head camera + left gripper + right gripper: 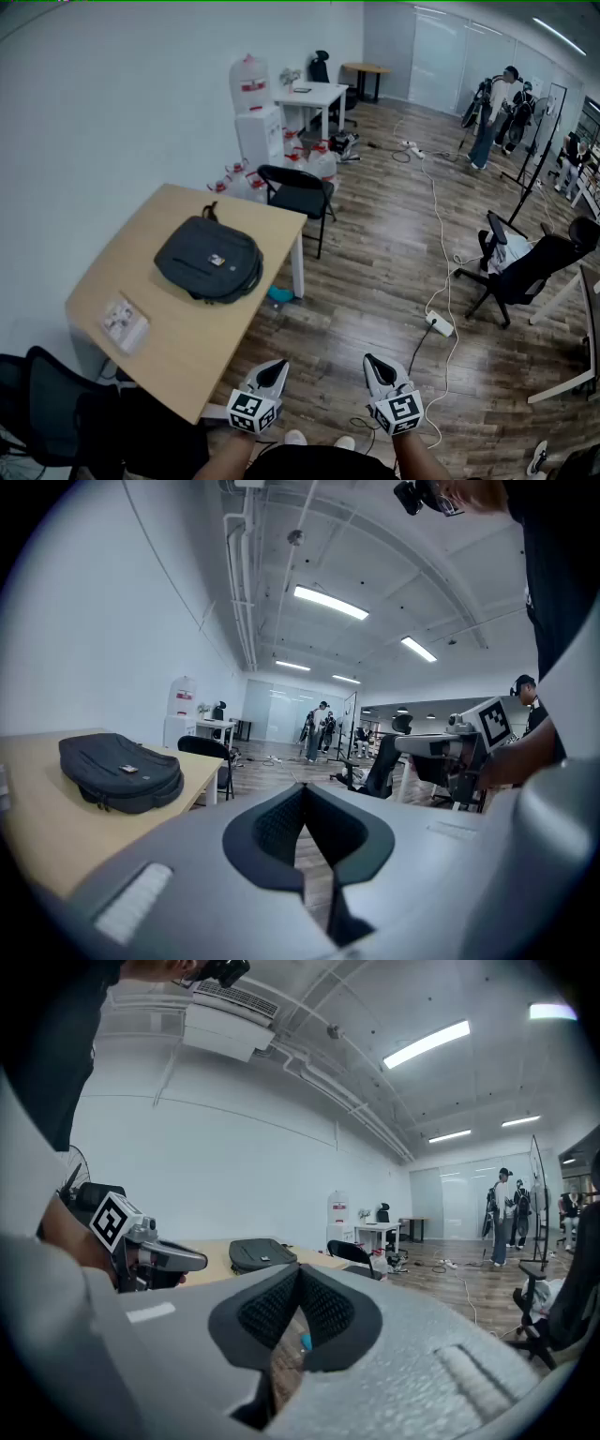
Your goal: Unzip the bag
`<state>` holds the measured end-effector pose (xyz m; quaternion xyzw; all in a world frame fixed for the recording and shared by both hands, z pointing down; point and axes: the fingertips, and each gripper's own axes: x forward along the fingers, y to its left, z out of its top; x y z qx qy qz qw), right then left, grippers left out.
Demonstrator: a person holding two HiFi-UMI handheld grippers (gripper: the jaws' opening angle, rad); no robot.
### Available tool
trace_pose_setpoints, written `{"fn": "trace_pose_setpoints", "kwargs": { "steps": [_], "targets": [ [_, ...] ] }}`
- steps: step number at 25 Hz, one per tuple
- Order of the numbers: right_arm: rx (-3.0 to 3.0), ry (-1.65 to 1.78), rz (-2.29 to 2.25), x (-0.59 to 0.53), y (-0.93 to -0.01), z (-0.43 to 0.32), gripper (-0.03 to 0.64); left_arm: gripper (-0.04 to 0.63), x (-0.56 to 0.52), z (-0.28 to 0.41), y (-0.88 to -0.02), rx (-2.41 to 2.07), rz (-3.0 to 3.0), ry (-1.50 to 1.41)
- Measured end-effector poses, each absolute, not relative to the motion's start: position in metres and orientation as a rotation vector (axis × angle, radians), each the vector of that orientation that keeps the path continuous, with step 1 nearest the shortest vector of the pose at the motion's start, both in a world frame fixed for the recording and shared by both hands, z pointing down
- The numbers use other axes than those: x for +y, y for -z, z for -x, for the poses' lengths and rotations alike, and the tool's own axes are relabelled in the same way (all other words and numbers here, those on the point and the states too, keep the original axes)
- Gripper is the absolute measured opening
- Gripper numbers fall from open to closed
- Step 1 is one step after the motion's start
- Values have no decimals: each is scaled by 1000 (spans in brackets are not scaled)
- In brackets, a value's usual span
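Note:
A dark grey backpack (209, 260) lies flat and zipped on the light wooden table (159, 347); it also shows in the left gripper view as the backpack (120, 771) and in the right gripper view as the backpack (261, 1253). My left gripper (273, 372) and right gripper (378, 367) hover over the floor in front of me, well short of the bag. Both are shut, tips meeting, with nothing between them: left gripper (303, 787), right gripper (297, 1270).
A small card-like packet (125, 323) lies on the table's near left. A black folding chair (298, 194) stands behind the table, an office chair (525, 267) at right. Cables and a power strip (440, 323) run across the wood floor. People stand far back.

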<state>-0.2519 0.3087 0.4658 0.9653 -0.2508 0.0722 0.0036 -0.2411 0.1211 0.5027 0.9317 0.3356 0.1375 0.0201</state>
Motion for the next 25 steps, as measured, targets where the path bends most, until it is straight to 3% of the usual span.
{"fn": "trace_pose_setpoints", "kwargs": {
  "steps": [19, 25],
  "targets": [
    [-874, -287, -3033, 238, -477, 228, 3, 20, 57, 224, -522, 983, -2890, -473],
    [-960, -284, -2991, 229, -482, 186, 3, 20, 45, 194, -535, 896, -2893, -511]
  ]
}}
